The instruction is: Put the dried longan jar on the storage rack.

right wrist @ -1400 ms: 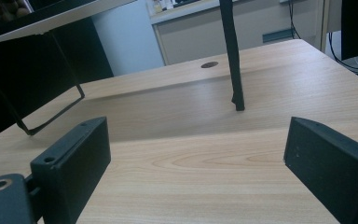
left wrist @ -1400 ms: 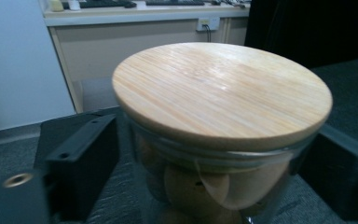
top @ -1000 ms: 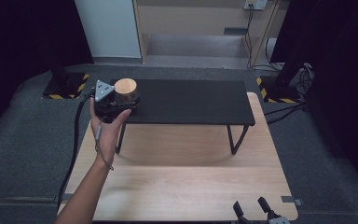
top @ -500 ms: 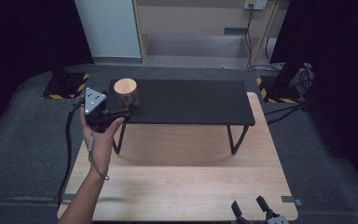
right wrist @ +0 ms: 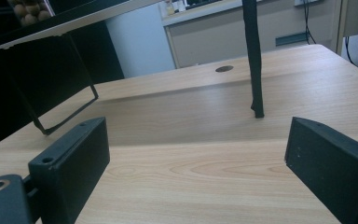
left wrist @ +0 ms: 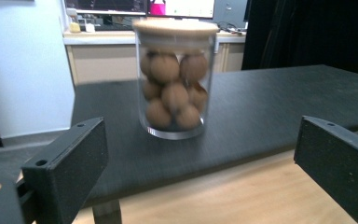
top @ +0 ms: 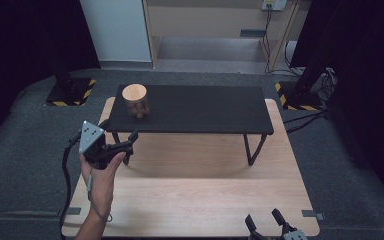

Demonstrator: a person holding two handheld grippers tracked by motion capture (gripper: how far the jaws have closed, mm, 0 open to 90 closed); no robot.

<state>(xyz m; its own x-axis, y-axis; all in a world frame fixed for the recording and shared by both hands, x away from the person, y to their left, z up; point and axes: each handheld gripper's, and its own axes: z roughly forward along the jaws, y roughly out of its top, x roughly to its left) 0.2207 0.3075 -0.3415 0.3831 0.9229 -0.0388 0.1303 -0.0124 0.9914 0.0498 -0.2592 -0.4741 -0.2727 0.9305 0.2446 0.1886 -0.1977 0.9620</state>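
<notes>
one lidded jar (top: 135, 102) is seen on the black tabletop (top: 205, 110), two claws, left claw (top: 122, 145) and right claw (top: 269, 222), spread apart, dark-curtained room.

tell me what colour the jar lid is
Light wood tan; the jar lid shows best in the high view.

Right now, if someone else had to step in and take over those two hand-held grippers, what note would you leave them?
Left hand-held gripper: open, holds nothing, off the near left corner of the black shelf, jaws facing the jar.
Right hand-held gripper: open, holds nothing, low over the wooden table at its near edge.
Jar: upright on the shelf's left end, wooden lid on, round brown nuts inside, touched by neither gripper.
Done: the jar stands on the shelf.
Left: nothing is gripped; what comes next with the jar can't be told from these views.
</notes>
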